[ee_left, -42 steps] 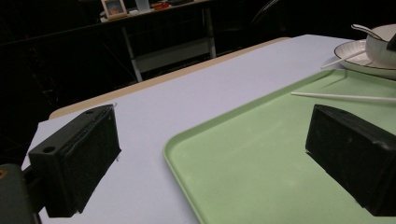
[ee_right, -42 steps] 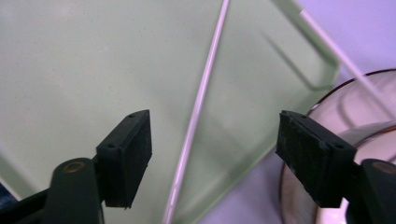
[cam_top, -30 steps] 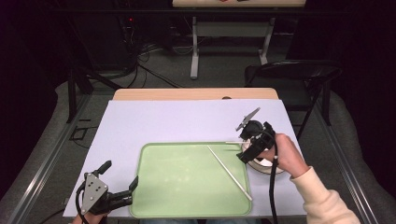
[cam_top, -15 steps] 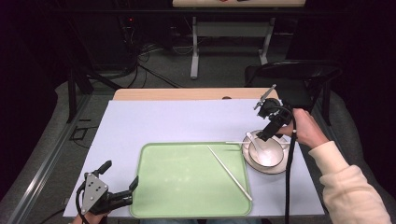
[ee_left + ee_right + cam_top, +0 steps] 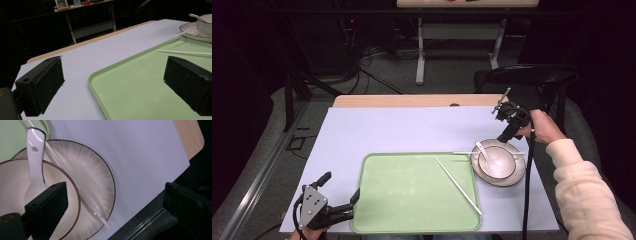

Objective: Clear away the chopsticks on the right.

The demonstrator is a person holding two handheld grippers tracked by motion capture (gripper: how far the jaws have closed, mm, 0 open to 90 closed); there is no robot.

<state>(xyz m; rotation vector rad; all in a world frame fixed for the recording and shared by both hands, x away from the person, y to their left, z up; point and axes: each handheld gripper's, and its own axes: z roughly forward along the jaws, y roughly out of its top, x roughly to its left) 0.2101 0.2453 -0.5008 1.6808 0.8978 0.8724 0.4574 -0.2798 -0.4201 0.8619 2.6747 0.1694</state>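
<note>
The right gripper [image 5: 508, 121] is hovering with jaws spread wide, empty, just above the white ceramic bowl [image 5: 498, 162] holding a white spoon [image 5: 33, 167]. The left gripper [image 5: 339, 197], also spread, is sitting beside the flat green plastic tray [image 5: 412, 220].

A pale green tray [image 5: 412, 195] with rounded corners lies flat on the worktop's [image 5: 402, 130] near half. One white chopstick [image 5: 458, 185] lies aslant on its right part. Just right of the tray sits a plate [image 5: 516, 176] with a dark rim and fine rayed lines, bearing a white bowl [image 5: 499, 165]. A white spoon [image 5: 482, 152] rests in the bowl, handle up over its rim. A second chopstick [image 5: 464, 153] lies across the plate's far edge, beside the bowl.
</note>
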